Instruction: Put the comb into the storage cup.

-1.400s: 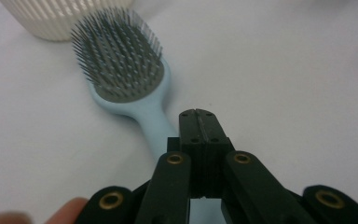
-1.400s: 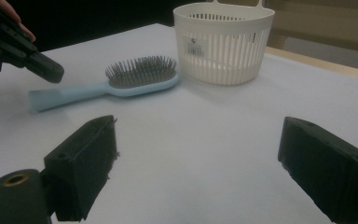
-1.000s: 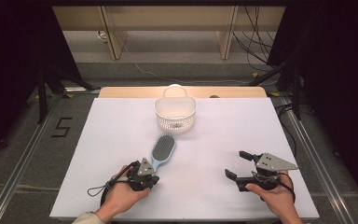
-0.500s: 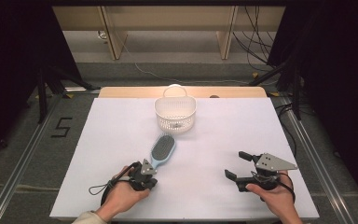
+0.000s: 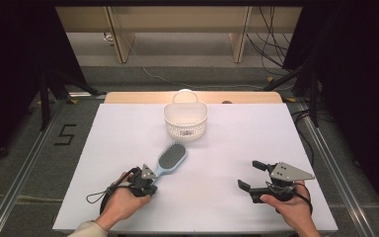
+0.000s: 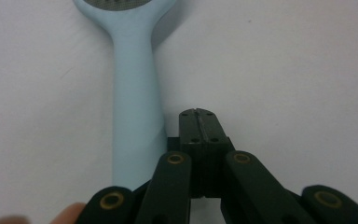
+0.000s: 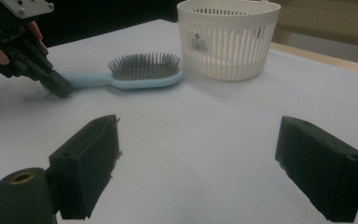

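**Brush pushed aslant by shut left gripper**

Light-blue hairbrush [image 5: 169, 160] flat on white tabletop [image 5: 128, 128], left of centre, nearer the front edge than the back, bristles up. Head aimed toward white slotted basket [image 5: 186, 121], which sits at mid-back edge; brush and basket apart, small gap between.

Left gripper [image 5: 145, 180] near front-left part of tabletop, jaws clenched together, nothing between them. In left gripper view, closed tips [image 6: 199, 122] just beside the handle [image 6: 135, 116], on its right side; looks like contact along the handle's end, cannot tell for sure. Not grasping the brush.

Right gripper [image 5: 250, 177] near front-right corner, jaws spread wide, empty, resting low over the tabletop, well apart from brush. Pads [image 7: 91, 158] with bare white surface between.

Versus one second ago: brush rotated, head swung further right toward the basket's side, handle end shifted slightly; angle now more slanted. Left gripper nudged a little with it. Right gripper same spot, same spread. Basket unmoved.
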A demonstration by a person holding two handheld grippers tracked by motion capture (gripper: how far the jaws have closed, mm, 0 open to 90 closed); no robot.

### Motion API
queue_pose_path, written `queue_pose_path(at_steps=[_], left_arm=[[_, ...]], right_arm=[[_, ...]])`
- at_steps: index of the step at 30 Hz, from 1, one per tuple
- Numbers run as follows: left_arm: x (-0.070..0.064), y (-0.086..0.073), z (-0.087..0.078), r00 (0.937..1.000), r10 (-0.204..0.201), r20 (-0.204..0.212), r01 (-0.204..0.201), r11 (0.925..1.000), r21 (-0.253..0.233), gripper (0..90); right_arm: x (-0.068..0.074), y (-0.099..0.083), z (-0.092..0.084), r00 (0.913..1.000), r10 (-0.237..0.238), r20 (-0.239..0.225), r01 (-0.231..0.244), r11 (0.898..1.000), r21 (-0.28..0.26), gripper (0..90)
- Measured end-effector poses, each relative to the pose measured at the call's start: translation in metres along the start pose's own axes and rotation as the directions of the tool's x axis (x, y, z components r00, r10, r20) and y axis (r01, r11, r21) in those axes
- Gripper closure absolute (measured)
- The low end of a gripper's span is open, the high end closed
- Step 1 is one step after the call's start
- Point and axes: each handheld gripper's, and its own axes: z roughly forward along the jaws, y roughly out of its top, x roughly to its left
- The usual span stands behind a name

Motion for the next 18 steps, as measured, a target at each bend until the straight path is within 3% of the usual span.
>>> queue_pose_path(at_steps=[9, 11, 12, 14, 15, 16, 18], left_arm=[[0.001, -0.001, -0.001, 0.9999, 0.016, 0.004, -0.016, 0.9999, -0.006, 88.7], [0.0, -0.001, -0.004, 0.9995, 0.014, 0.029, -0.013, 0.9997, -0.021, 77.5], [-0.002, -0.001, -0.008, 0.9986, 0.037, 0.038, -0.036, 0.9983, -0.046, 73.0], [-0.004, 0.0, -0.011, 0.9986, 0.04, 0.036, -0.038, 0.9969, -0.07, 69.9], [-0.004, 0.0, -0.013, 0.9983, 0.048, 0.035, -0.044, 0.9952, -0.088, 59.6], [-0.005, 0.001, -0.015, 0.9975, 0.064, 0.03, -0.06, 0.9923, -0.108, 59.6], [-0.005, 0.002, -0.019, 0.9965, 0.083, 0.004, -0.081, 0.9838, -0.16, 48.0]], right_arm=[[0.0, 0.0, 0.0, 1.0, 0.0, -0.001, 0.0, 1.0, 0.002, 14.6], [0.0, 0.0, 0.0, 1.0, 0.001, -0.002, -0.001, 1.0, 0.004, 14.7], [0.0, 0.0, 0.0, 1.0, -0.004, -0.004, 0.004, 1.0, 0.013, 14.8], [0.0, -0.001, 0.0, 1.0, -0.004, -0.004, 0.004, 1.0, 0.014, 14.8], [0.0, -0.001, 0.0, 1.0, -0.004, -0.005, 0.004, 1.0, 0.013, 15.0], [0.0, -0.001, 0.0, 1.0, -0.004, -0.005, 0.004, 1.0, 0.013, 15.0], [0.0, 0.0, 0.0, 1.0, -0.001, -0.006, 0.002, 1.0, 0.013, 15.0]])
